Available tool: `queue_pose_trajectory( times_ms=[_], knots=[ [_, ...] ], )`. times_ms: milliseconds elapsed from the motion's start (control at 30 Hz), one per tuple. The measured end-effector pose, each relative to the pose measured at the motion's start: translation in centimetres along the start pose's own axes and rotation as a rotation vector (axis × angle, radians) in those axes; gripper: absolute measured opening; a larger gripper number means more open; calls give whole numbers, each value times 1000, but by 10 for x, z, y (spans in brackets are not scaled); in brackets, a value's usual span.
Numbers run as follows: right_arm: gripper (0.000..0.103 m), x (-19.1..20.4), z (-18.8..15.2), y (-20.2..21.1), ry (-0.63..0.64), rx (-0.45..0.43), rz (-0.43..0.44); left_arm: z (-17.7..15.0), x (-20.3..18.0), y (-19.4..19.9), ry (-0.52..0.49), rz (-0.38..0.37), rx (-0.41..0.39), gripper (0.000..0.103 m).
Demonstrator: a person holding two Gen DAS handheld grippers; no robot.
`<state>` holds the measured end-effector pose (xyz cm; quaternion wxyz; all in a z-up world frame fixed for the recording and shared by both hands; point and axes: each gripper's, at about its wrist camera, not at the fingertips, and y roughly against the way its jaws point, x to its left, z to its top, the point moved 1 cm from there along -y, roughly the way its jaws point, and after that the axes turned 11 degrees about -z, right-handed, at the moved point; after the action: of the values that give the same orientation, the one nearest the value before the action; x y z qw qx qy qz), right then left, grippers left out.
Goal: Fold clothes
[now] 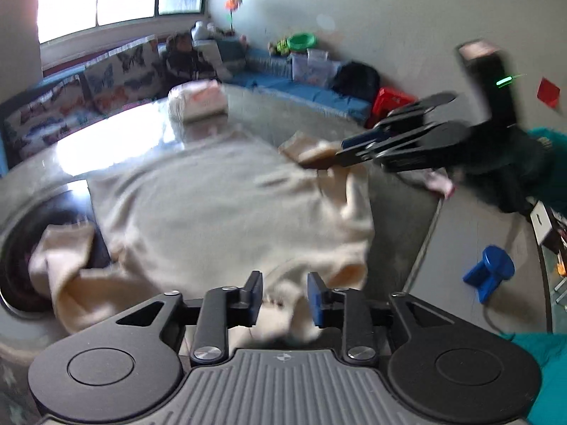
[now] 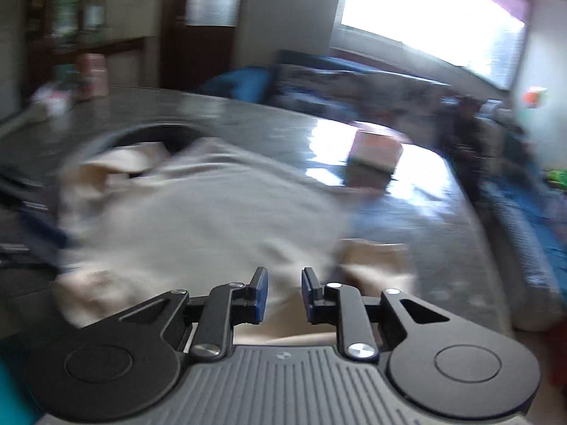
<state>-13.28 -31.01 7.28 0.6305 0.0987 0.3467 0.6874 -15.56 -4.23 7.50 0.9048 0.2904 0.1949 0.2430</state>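
A cream sweater (image 1: 219, 205) lies spread on the glossy round table (image 1: 265, 113), one sleeve (image 1: 60, 265) bunched at the left. My left gripper (image 1: 285, 297) hovers over the near hem, its blue pads apart, with cloth showing in the gap but not pinched. My right gripper (image 1: 336, 154) comes in from the right with its tips at the folded cuff (image 1: 312, 152). In the blurred right wrist view the right gripper (image 2: 284, 294) stands with a clear gap between its pads over the sweater (image 2: 212, 219).
A folded pale pile (image 1: 198, 101) sits at the table's far side. A dark round recess (image 1: 21, 248) lies under the left sleeve. A patterned sofa (image 1: 106, 81), a red stool (image 1: 391, 101) and a blue stool (image 1: 490, 272) surround the table. A teal sleeve (image 1: 553, 141) is at the right.
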Motion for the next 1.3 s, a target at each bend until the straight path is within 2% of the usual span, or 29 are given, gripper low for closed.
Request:
queue_pose_trajectory(
  times_ms=[67, 167, 367, 533, 633, 967, 1000, 1033, 1067, 1300],
  knots=[
    [24, -9, -1, -24, 24, 14, -62, 9, 3, -1, 9, 11, -29, 31],
    [24, -13, -2, -56, 44, 52, -79, 19, 11, -11, 38, 16, -54, 31],
    [23, -10, -9, -85, 105, 87, -117, 21, 24, -48, 100, 1, -7, 31],
    [24, -5, -14, -86, 145, 92, -74, 12, 21, -68, 107, -34, 33, 34],
    [24, -2, -11, -89, 157, 88, -86, 6, 16, -75, 107, -46, 54, 34],
    [23, -8, 10, -122, 73, 106, -66, -1, 14, -79, 127, -50, 68, 39],
    [21, -10, 11, -124, 67, 106, -63, -1, 14, -79, 127, -50, 68, 40],
    [9, -11, 10, -125, 65, 106, -63, -1, 14, -79, 127, -50, 68, 41],
    [5, -12, 10, -126, 65, 106, -68, -2, 13, -79, 127, -50, 68, 41],
    [3, -50, 3, -89, 36, 32, -206, -2, 13, -79, 119, -52, 71, 44]
  ],
)
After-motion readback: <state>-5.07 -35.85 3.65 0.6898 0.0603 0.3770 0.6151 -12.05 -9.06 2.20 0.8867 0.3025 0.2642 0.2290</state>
